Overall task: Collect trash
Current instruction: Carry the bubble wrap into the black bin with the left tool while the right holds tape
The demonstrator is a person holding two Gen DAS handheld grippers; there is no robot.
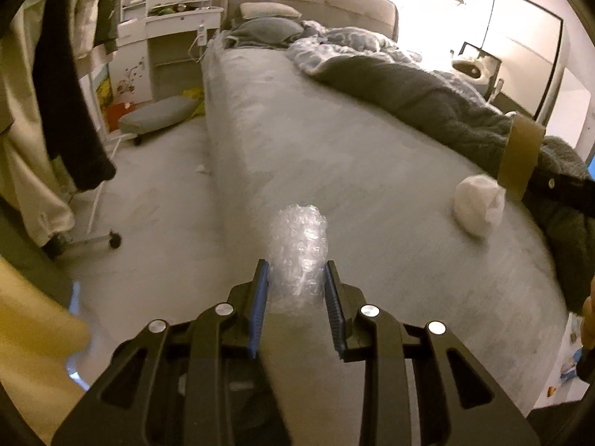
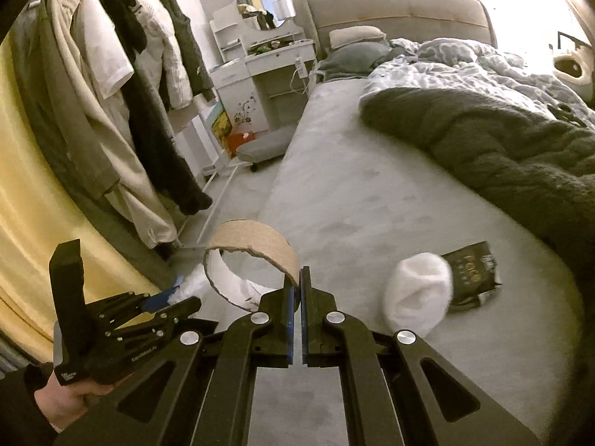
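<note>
Right up close, the left gripper (image 1: 295, 278) has its blue pads pressed onto a wad of bubble wrap (image 1: 299, 256), which stands up from between the fingers. Over on the other side, the right gripper (image 2: 299, 282) has its jaws all but together, pinching the wall of a torn cardboard tape ring (image 2: 253, 256); the ring leans out to the left of the fingertips. Both claws are loaded, then, and both hang over the bare grey mattress (image 1: 334, 156) near its foot end.

Just beyond the fingers, more trash is waiting on the mattress: a crumpled white paper ball (image 2: 418, 297), and touching its far side a dark foil wrapper (image 2: 472, 275), lying flat. No bin or bag shows in either view, so where this load goes I cannot tell.

My read: the step in hand is carrying the two pieces off to wherever they are dumped. To do it well, keep both grips firm, since bubble wrap is springy and may slip from the pads, and the ring is held only by a thin torn edge that could tear. Keep the two grippers apart so ring and wrap do not snag, and come back for the ball and wrapper afterwards.

Further off, the rumpled dark blanket (image 2: 502, 148) covers the right side of the bed, a clothes rack (image 2: 122, 93) stands on the left, and a white dressing table (image 2: 267, 63) with a round mirror sits by the headboard.
</note>
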